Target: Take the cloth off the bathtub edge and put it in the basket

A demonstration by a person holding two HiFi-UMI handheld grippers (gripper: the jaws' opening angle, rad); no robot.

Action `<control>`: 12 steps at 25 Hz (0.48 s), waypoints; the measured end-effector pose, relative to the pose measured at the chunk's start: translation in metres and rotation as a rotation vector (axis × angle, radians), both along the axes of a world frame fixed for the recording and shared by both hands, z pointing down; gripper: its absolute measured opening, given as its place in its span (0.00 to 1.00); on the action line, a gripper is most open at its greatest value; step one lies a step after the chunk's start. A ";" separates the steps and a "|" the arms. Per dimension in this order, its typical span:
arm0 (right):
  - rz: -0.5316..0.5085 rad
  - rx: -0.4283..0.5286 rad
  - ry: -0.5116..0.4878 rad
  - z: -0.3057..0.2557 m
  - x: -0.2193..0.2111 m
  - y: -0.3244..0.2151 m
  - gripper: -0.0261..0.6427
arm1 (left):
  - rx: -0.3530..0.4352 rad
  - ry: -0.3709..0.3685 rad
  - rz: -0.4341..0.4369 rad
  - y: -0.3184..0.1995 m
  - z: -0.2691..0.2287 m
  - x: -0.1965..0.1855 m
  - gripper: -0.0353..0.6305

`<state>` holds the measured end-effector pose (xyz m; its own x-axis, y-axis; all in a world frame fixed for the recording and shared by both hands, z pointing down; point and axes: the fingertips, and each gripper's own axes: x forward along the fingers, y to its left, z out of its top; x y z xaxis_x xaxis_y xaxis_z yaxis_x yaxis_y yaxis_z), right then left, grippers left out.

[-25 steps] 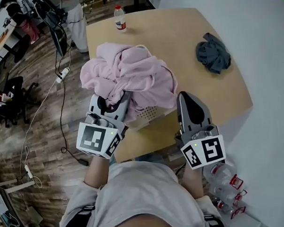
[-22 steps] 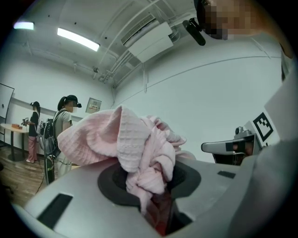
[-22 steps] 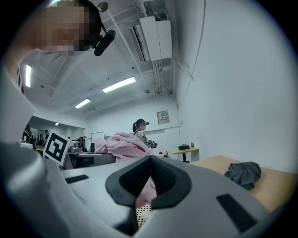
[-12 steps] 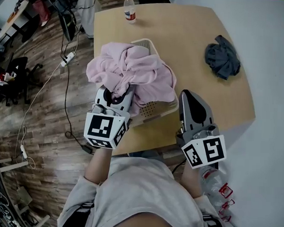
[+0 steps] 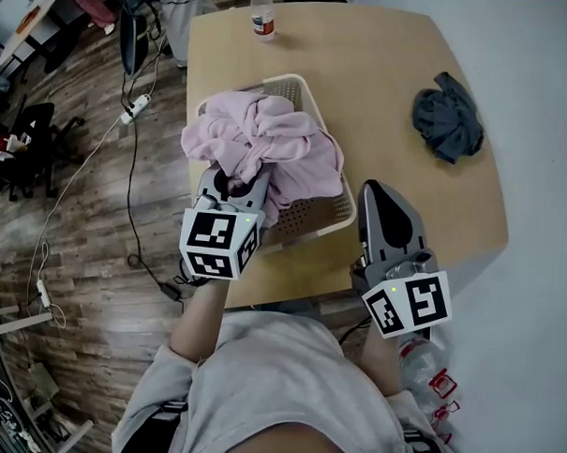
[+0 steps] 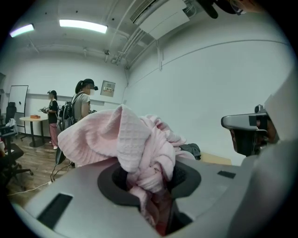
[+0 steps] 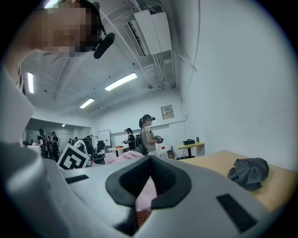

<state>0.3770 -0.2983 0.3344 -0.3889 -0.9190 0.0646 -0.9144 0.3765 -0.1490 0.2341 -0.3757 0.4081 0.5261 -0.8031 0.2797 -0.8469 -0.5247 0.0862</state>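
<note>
Observation: the pink cloth (image 5: 268, 140) sits bunched in the cream perforated basket (image 5: 326, 213), heaped above the rim and spilling a little over the left wall. The basket stands near the front edge of the wooden surface (image 5: 384, 75).

Left hand-held gripper (image 5: 237, 183): pinching a twisted fold of the pink cloth. The left gripper view shows fabric packed between the pads, with the rest mounded above them. The tool lies over the near wall of the basket and points into it. This fits carrying the load by one gathered fold, so the bulk settles inside while the grip stays on.

Right hand-held gripper (image 5: 377, 192): jaws pressed together with nothing between them. It is parked just beside the basket's right wall, apart from the cloth, presumably kept out of the working side's way.

Assessment: the cloth is in the basket; release appears to be the step outstanding.

Other items: a grey cloth (image 5: 448, 115) and a bottle (image 5: 264, 13) lie well apart on the surface, neither touched.
</note>
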 end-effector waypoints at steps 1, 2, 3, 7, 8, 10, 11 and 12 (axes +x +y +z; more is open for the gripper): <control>0.000 -0.002 0.000 0.001 0.001 -0.001 0.05 | -0.013 -0.001 -0.003 -0.002 0.004 0.001 0.25; 0.000 -0.005 0.000 0.002 0.001 -0.002 0.05 | -0.026 -0.004 -0.005 -0.004 0.008 0.002 0.25; 0.000 -0.007 0.000 0.004 0.002 -0.003 0.05 | -0.039 -0.010 -0.006 -0.006 0.013 0.003 0.25; -0.001 -0.018 0.001 0.008 0.003 -0.007 0.05 | -0.086 -0.038 -0.007 -0.013 0.031 0.005 0.25; -0.001 -0.021 0.001 0.009 0.004 -0.009 0.05 | -0.098 -0.043 -0.007 -0.014 0.035 0.005 0.25; 0.002 -0.028 0.001 0.011 0.005 -0.011 0.05 | -0.125 -0.047 -0.009 -0.018 0.042 0.005 0.25; 0.003 -0.031 0.001 0.012 0.005 -0.013 0.05 | -0.139 -0.048 -0.012 -0.020 0.046 0.005 0.25; 0.004 -0.034 0.002 0.013 0.005 -0.014 0.05 | -0.152 -0.049 -0.015 -0.021 0.050 0.005 0.25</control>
<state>0.3821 -0.3121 0.3469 -0.3853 -0.9177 0.0967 -0.9160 0.3677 -0.1604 0.2393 -0.3970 0.4577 0.4973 -0.7571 0.4237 -0.8596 -0.4961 0.1226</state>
